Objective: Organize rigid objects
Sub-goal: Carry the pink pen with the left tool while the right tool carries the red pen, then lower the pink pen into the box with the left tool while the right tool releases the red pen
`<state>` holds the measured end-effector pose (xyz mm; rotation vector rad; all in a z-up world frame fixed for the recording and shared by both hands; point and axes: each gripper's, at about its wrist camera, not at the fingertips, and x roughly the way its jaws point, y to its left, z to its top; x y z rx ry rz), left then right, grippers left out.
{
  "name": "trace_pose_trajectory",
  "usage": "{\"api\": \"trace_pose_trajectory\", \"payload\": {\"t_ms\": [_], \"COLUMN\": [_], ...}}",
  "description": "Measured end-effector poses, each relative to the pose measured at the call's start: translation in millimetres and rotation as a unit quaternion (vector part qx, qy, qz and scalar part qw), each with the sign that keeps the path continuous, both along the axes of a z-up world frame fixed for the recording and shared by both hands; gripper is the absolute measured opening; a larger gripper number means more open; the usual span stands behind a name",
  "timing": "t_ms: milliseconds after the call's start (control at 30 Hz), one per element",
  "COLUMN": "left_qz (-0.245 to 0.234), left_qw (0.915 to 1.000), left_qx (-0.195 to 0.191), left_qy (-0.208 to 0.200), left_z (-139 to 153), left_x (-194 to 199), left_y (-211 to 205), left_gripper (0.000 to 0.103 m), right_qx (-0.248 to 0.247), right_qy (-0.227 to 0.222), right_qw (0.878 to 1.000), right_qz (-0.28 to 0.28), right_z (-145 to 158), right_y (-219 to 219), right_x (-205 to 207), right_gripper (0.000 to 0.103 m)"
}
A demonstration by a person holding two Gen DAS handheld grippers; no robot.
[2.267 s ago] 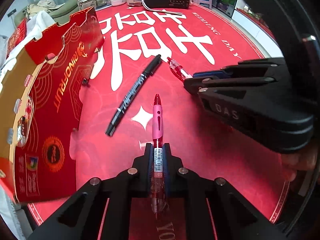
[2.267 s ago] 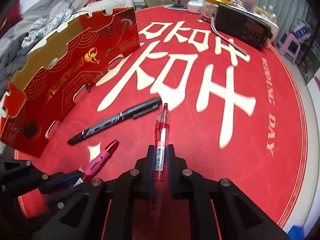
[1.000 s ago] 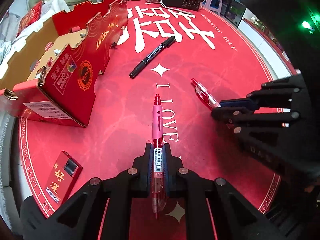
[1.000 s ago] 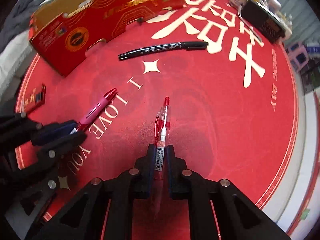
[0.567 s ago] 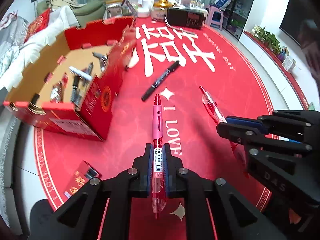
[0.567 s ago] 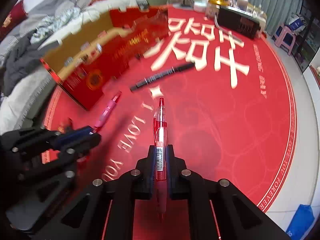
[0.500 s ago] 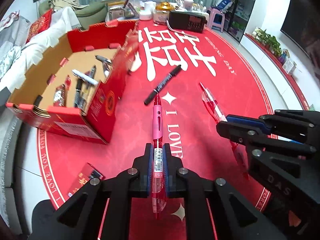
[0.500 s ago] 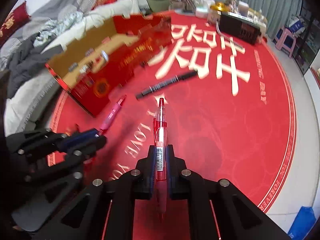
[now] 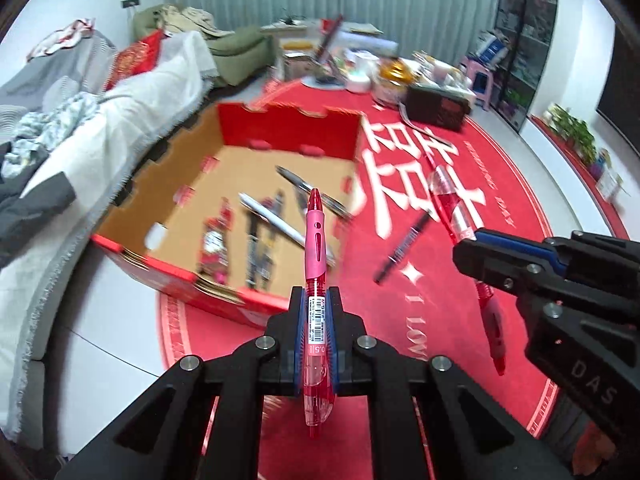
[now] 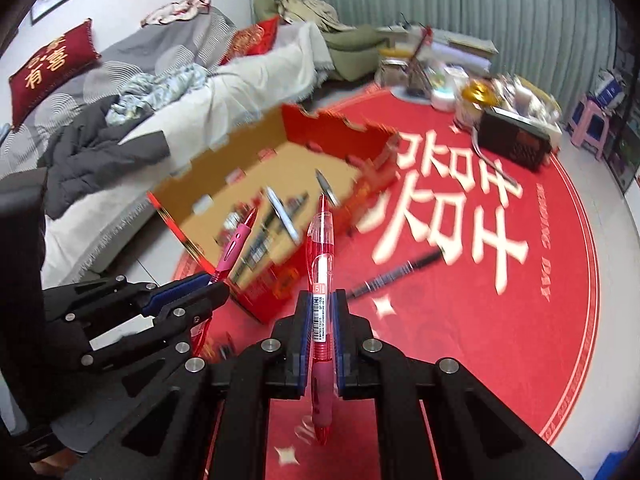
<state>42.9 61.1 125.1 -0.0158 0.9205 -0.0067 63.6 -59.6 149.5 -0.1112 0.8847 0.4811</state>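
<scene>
Above, we see each gripper (left (image 9: pixel 316 312), right (image 10: pixel 322 312)) pinching a pen (pink pen (image 9: pixel 315 240), red pen (image 10: pixel 320 256)) over the box (image 9: pixel 168 276), a black marker (image 9: pixel 402 248) lying beside it.

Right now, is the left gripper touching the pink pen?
Touching. In the left wrist view, the left gripper is shut on the pink pen: both blue pads press its barrel on either side, and the pen sticks out forward above the cardboard box.

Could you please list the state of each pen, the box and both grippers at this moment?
Left gripper: shut on the pink pen.
Pink pen: held clear of the rug.
Right gripper: shut on the red pen.
Red pen: held clear of the rug.
Black pen: lying loose on the rug.
Red box: open-topped, pens inside.
</scene>
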Motion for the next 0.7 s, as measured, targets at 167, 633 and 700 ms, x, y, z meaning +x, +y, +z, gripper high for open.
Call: {"api": "trace_pose_trajectory", "payload": {"t_ms": [167, 633, 700], "left_qz": [0.031, 0.056, 0.058], "left_qw": [0.9994, 0.9983, 0.9982], "left_qx": [0.008, 0.009, 0.009], "left_qy": [-0.013, -0.013, -0.014], "left_z": [12.6, 14.7, 14.7], "left_x": [8.8, 25.1, 28.6], "left_y": [26.6, 56.1, 57.8], "left_gripper": [0.010, 0.010, 0.010], "right_qx": [0.010, 0.018, 0.018], "right_qy": [-0.021, -0.032, -0.034], "right_qw": [1.000, 0.999, 0.998], "right_qz": [0.019, 0.040, 0.040], "right_z": [17.4, 21.9, 22.0], "right_y": [24.5, 57.9, 60.2], "right_x": [10.3, 25.8, 27.8], "right_gripper": [0.011, 0.011, 0.011]}}
